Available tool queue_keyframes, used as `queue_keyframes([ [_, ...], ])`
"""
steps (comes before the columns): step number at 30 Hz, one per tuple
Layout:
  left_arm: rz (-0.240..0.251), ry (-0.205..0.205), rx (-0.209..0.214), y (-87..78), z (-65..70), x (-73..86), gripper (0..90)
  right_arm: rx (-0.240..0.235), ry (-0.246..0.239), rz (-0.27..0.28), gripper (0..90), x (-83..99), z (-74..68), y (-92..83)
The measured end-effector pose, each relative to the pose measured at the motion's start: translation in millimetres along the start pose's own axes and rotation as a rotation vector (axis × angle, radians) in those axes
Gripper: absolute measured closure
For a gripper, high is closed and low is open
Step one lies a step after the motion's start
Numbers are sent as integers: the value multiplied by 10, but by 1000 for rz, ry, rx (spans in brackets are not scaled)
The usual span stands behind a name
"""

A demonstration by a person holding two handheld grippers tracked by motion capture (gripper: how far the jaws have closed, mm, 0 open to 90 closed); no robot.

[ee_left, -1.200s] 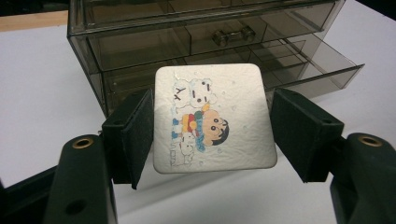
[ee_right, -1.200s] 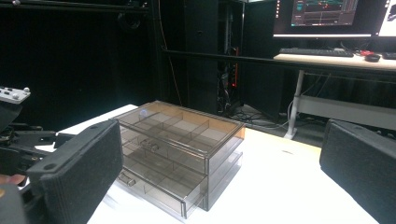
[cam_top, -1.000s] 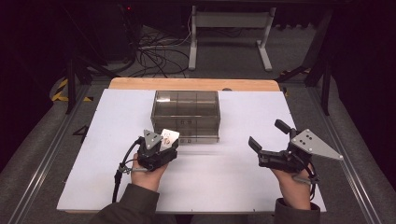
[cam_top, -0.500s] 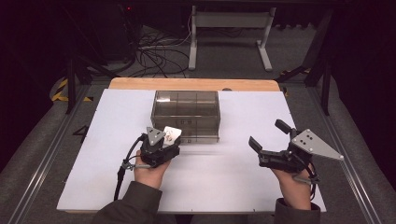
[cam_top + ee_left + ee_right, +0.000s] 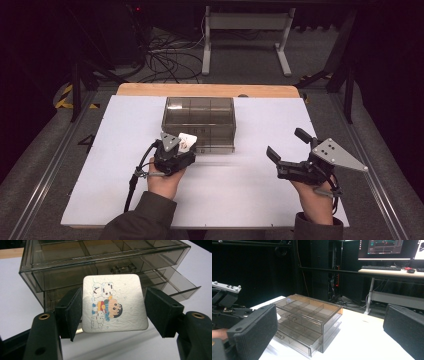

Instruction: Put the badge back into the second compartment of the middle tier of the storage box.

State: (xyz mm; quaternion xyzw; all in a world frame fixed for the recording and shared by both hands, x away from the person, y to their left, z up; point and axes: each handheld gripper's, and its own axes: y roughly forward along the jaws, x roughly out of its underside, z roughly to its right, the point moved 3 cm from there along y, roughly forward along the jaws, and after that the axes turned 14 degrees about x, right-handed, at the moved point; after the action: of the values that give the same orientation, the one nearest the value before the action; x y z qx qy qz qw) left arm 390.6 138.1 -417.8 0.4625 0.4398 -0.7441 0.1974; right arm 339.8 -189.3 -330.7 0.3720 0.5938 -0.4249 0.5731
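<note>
A smoky clear drawer box (image 5: 199, 117) stands at the back middle of the white table top (image 5: 110, 200). Its lowest drawer (image 5: 180, 287) is pulled out a little. Just in front of the box's left part, my left gripper (image 5: 181, 147) is shut on a square white card (image 5: 113, 303) printed with a cartoon child and snowmen. The pads (image 5: 72, 312) press on the card's two side edges and hold it upright, facing the camera. My right gripper (image 5: 285, 141) hovers at the right of the table, open, with nothing between its wide-apart pads (image 5: 254, 332). The box (image 5: 309, 315) lies some way ahead of it.
A wooden strip (image 5: 207, 90) borders the table's far edge. Metal rails (image 5: 380, 185) run along both sides. Beyond the table lie loose cables (image 5: 170, 60) on the floor and a white desk frame (image 5: 245, 30). In the right gripper view, a desk with monitors (image 5: 387, 246) stands behind.
My left gripper has edged the card slightly closer to the front of the box. The right gripper has kept still.
</note>
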Motion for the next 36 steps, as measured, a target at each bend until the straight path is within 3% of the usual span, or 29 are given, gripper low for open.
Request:
queue_keyframes([
  [10,-11,-20,6,95,10,-6,332,1,0,1,3,-3,10,-5],
  [36,-59,-18,8,263,73,-24,332,10,1,-3,3,-3,23,-6],
])
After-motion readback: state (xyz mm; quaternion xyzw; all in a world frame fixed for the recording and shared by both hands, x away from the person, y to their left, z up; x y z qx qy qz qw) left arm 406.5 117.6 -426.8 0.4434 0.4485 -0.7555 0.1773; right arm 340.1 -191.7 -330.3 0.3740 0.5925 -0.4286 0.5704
